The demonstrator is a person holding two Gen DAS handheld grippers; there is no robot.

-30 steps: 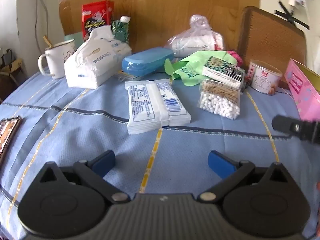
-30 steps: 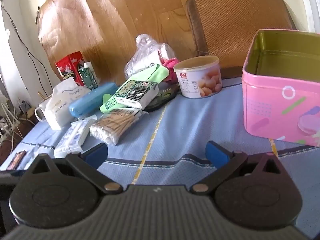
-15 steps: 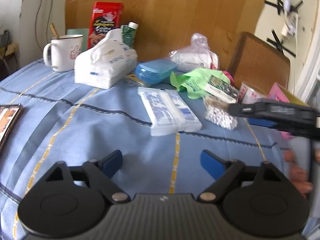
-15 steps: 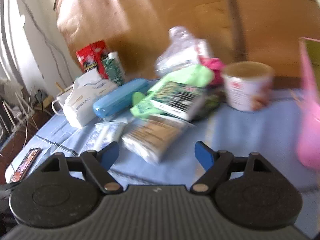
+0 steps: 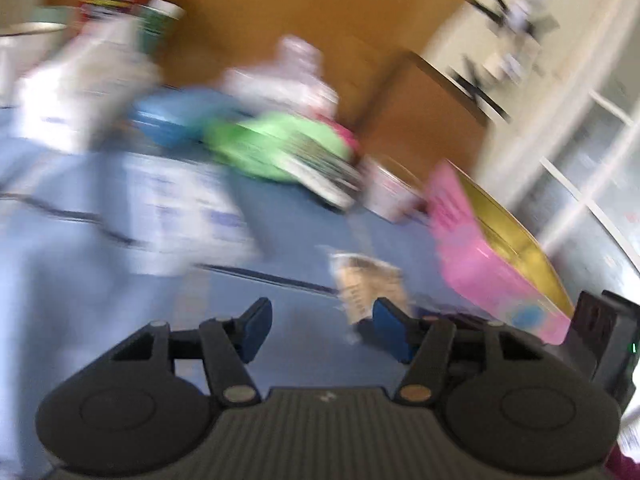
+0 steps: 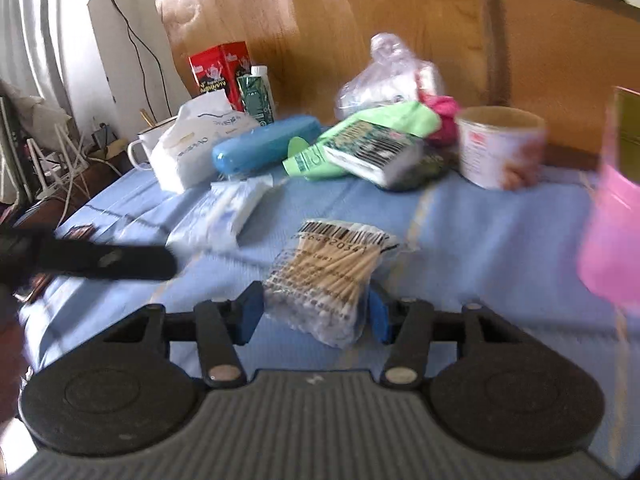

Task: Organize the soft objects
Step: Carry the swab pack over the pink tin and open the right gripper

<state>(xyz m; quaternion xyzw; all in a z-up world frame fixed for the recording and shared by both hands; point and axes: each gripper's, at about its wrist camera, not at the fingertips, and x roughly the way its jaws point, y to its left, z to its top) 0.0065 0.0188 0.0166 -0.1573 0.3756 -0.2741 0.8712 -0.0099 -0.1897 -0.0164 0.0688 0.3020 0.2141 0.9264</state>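
Note:
A clear bag of cotton swabs point(image 6: 328, 276) sits between the blue pads of my right gripper point(image 6: 316, 318), whose jaws are closing on its sides; it hangs tilted, away from the pile. The very blurred left wrist view shows the same swab bag point(image 5: 368, 284) just beyond my left gripper point(image 5: 322, 332), whose jaws are closing with nothing between them. That left gripper point(image 6: 100, 258) shows as a dark blurred bar at the left of the right wrist view. The open pink tin point(image 5: 500, 264) stands at the right.
On the blue cloth lie a flat white wipes pack point(image 6: 232, 208), a white tissue pack point(image 6: 192, 148), a blue case point(image 6: 264, 144), a green bag point(image 6: 384, 120) under a patterned pack point(image 6: 372, 152), and a round can point(image 6: 500, 148). A chair stands behind the table.
Both pairs of jaws have narrowed. The right gripper came in around the swab bag, which now sits apart from the pile. The left view swung right towards the pink tin.

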